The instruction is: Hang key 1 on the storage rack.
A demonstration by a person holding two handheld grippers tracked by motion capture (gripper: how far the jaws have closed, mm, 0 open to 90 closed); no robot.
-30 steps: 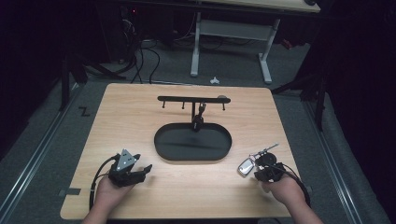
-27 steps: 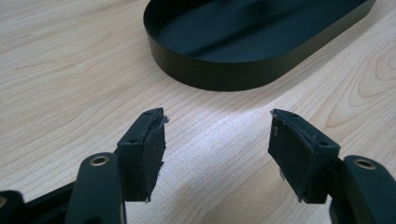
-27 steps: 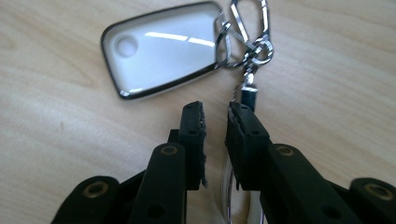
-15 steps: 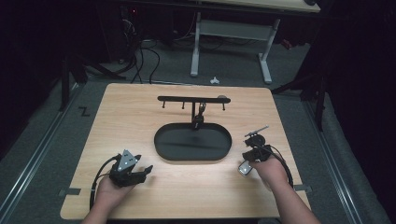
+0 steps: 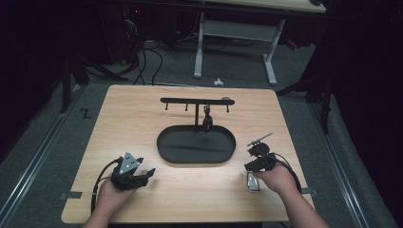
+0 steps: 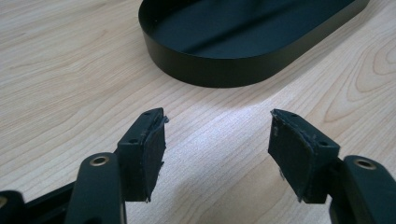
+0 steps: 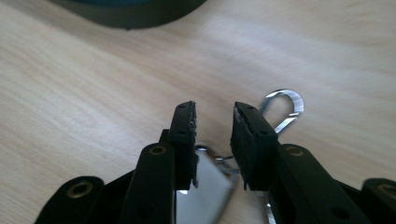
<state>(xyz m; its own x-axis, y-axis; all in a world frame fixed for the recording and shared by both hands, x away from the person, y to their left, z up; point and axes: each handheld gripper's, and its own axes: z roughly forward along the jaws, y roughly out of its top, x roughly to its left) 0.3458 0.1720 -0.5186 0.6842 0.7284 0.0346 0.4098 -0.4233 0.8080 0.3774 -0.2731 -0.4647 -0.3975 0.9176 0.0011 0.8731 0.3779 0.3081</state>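
Observation:
A silver key fob (image 5: pixel 253 182) lies on the wooden table (image 5: pixel 142 109) beside my right hand, with its ring and metal clip (image 5: pixel 260 138) stretched ahead. My right gripper (image 5: pixel 254 158) hovers low over this keychain. In the right gripper view its jaws (image 7: pixel 214 135) have just been opening and stand apart. The fob (image 7: pixel 205 196) lies below them and the clip (image 7: pixel 282 109) ahead to the right, with nothing pressed between the pads. My left gripper (image 5: pixel 148 174) rests open on the table, front left of the black oval tray (image 5: pixel 164 142); its jaws (image 6: pixel 217 149) are empty.
A black hook rack (image 5: pixel 197 100) rises from the tray's far side, and a small dark item (image 5: pixel 207 121) hangs from it. The tray's wall (image 6: pixel 210 65) lies just ahead of the left jaws. Beyond the table stand desk legs (image 5: pixel 199 47) and floor cables (image 5: pixel 142 57).
My right gripper has shifted left and slightly away from me, toward the tray, and its jaws have spread apart over the keychain. The left hand stayed still.

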